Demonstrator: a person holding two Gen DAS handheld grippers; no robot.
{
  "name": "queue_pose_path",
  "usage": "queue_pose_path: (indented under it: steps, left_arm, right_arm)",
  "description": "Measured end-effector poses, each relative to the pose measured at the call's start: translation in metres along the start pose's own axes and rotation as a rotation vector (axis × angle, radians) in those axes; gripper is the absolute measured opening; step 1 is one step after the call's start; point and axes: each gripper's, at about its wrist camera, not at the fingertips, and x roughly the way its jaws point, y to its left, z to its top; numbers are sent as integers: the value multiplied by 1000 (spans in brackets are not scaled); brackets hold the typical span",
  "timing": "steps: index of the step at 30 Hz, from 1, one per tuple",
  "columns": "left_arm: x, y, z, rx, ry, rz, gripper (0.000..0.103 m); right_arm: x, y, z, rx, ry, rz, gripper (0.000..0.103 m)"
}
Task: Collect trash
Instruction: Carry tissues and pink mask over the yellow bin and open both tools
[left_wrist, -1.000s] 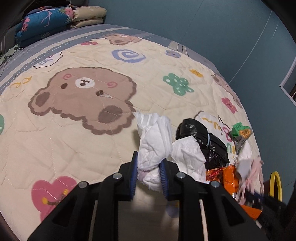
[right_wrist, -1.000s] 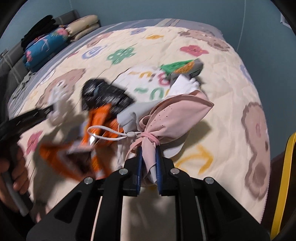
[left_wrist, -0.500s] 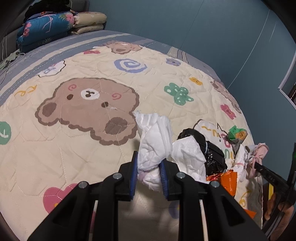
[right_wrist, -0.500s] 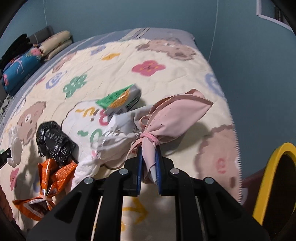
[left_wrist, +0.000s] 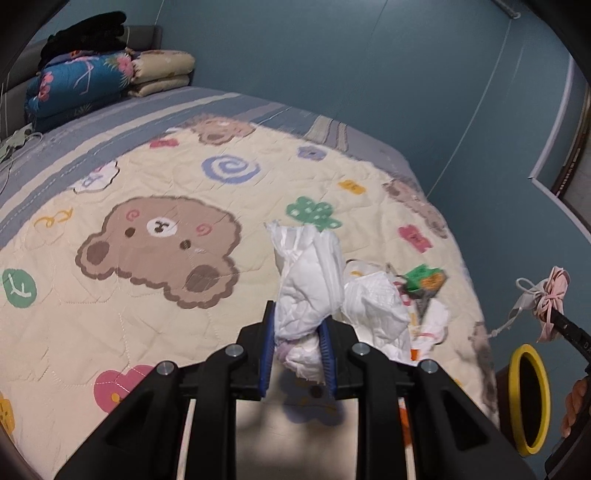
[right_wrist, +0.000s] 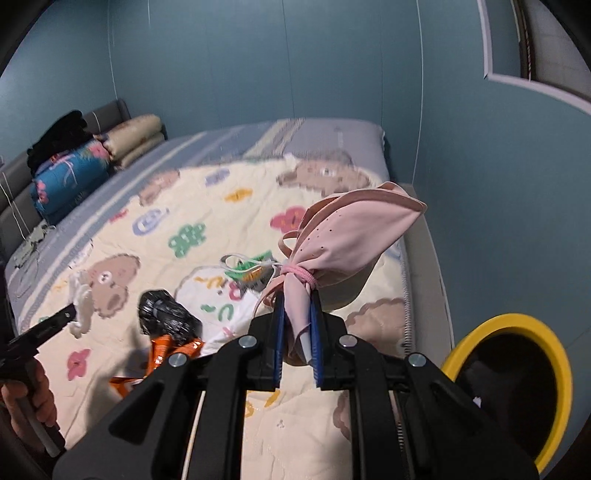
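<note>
The left gripper (left_wrist: 297, 345) is seen closed on a crumpled white tissue wad (left_wrist: 308, 273), which is pinched between the two blue pads and stands up and away from them, held above the bear-print quilt (left_wrist: 155, 302). A second crumpled white wad (left_wrist: 376, 306) is seen just to the right of the pinched one; whether it hangs from the same grip or lies on the quilt cannot be told.

The right gripper (right_wrist: 297, 341) is shown pressed together on the knotted neck of a pink face mask (right_wrist: 351, 236), whose body fans out beyond and to the right of the pads, clear of the quilt. A white elastic loop (right_wrist: 243, 260) trails from the knot to the left.

Beyond the held mask, a green snack wrapper (right_wrist: 251, 271) lies on the quilt. To the near left of it, a black plastic bag (right_wrist: 168, 314) and an orange wrapper (right_wrist: 166, 350) are seen lying together. A yellow-rimmed bin (right_wrist: 517, 384) stands off the bed's near right edge, below and to the right of the right gripper. Folded bedding (left_wrist: 96, 81) is stacked at the far left.
</note>
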Motion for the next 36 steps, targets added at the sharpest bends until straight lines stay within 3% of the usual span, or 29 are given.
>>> queue_pose_path:
  steps: [11,20,36]
  left_arm:
    - [-61,-66,10,91,-77,-119,20]
    - [-99,-147,2,224,-131,-210,21]
    - [-74,-294,-38,413,-30,-379,21]
  right_arm:
    - [-98,-25,11,17,-134,7,12]
    - [-145,-71,2,71,-177,-52,12]
    - [-171,-187,-39,223,-151,-181,12]
